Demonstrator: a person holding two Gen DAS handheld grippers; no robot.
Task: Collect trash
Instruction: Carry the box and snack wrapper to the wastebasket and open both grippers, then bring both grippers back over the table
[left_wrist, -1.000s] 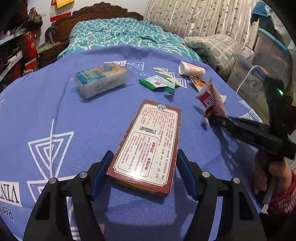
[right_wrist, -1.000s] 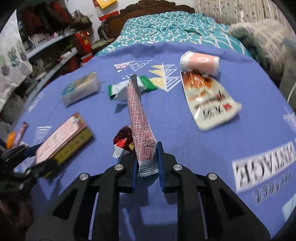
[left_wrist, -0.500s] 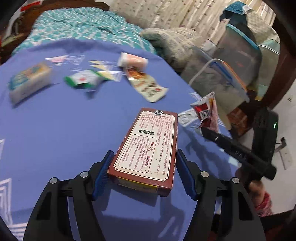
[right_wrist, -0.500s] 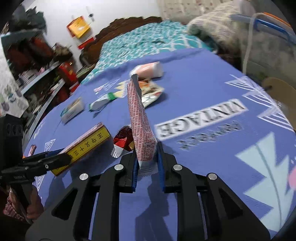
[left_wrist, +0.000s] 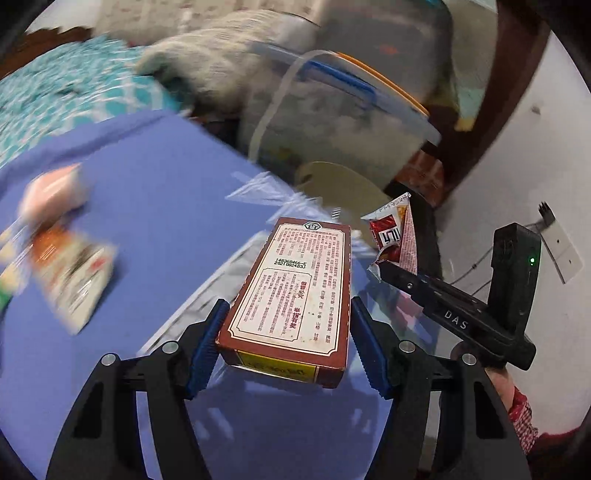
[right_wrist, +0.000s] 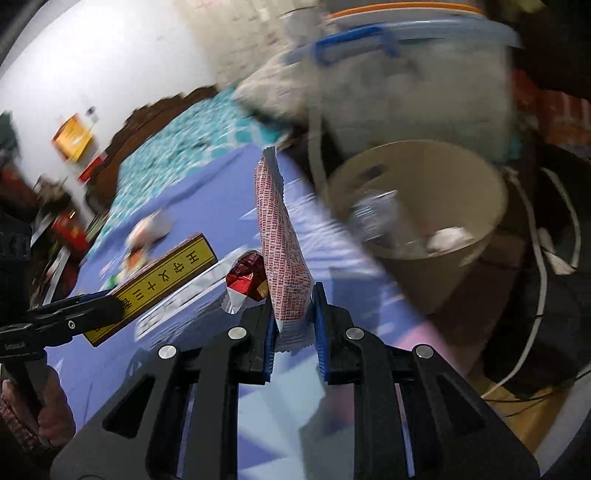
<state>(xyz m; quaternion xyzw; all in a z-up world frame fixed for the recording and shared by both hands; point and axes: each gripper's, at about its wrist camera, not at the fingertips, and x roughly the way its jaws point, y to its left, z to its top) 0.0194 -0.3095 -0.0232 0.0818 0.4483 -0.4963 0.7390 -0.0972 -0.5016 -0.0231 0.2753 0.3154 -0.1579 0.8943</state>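
1. Left gripper (left_wrist: 286, 343): jaws clamped on the sides of a flat brown cardboard box with a white printed label (left_wrist: 295, 288). Long side of the box pointing straight ahead, away from the jaws.
2. Right gripper (right_wrist: 293, 332): jaws pinched on the bottom end of a long red-and-white crinkly snack wrapper (right_wrist: 280, 240). Wrapper standing up tall from the jaws.
3. Round beige plastic bin (right_wrist: 491, 221): sitting low, past the edge of the purple patterned cloth on the worktop (left_wrist: 155, 177), ahead and to the right of the wrapper. Some trash already inside.
4. Right gripper nearer the bin, so likely first to drop.
5. More wrappers lying back on the cloth, too blurry to tell apart.
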